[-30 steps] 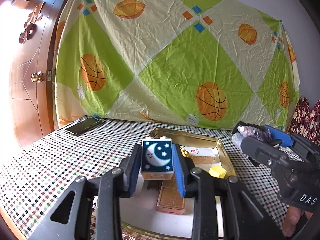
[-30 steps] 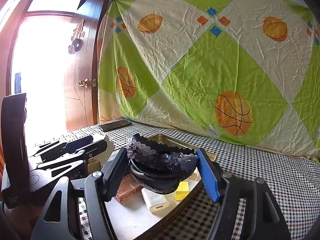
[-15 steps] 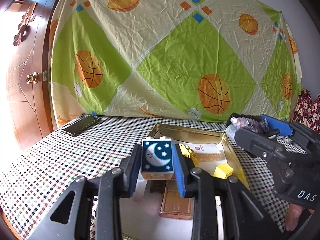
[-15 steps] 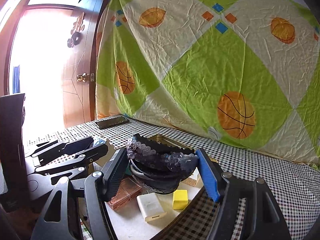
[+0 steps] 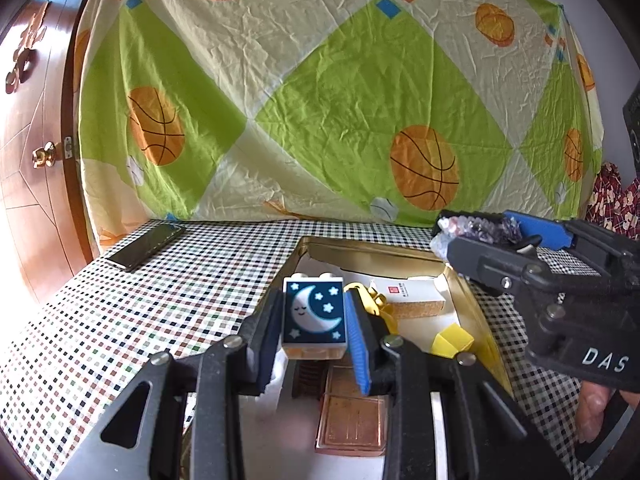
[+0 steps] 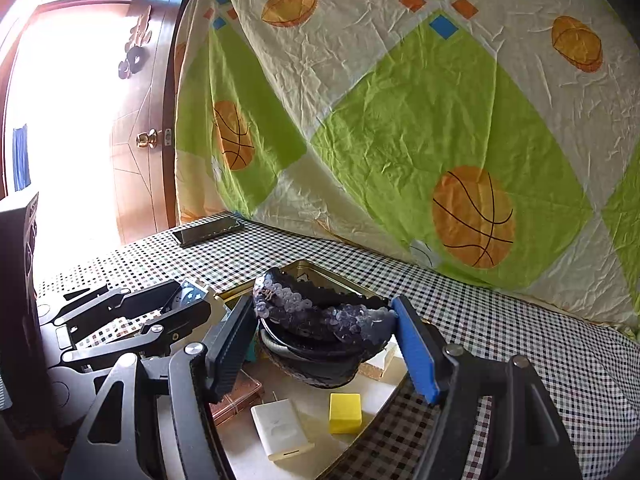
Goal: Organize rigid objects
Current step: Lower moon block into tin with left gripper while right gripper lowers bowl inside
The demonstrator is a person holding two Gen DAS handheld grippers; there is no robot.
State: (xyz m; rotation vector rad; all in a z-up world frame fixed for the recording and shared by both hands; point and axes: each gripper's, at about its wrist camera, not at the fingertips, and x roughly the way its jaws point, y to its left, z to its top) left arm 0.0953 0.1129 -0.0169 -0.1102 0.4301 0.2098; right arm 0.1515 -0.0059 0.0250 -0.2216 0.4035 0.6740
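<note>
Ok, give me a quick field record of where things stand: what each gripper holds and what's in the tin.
left gripper: shut on moon block, held above the tin
right gripper: shut on sequined headband, above the tin
gold tin: open, on checkered tablecloth
tin contents: yellow cube, white charger, copper-coloured case, white and cork box
phone: on the cloth, far left, outside the tin

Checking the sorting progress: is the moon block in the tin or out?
Out. The left gripper holds the moon block above the tin, its pads pressing both sides.
</note>
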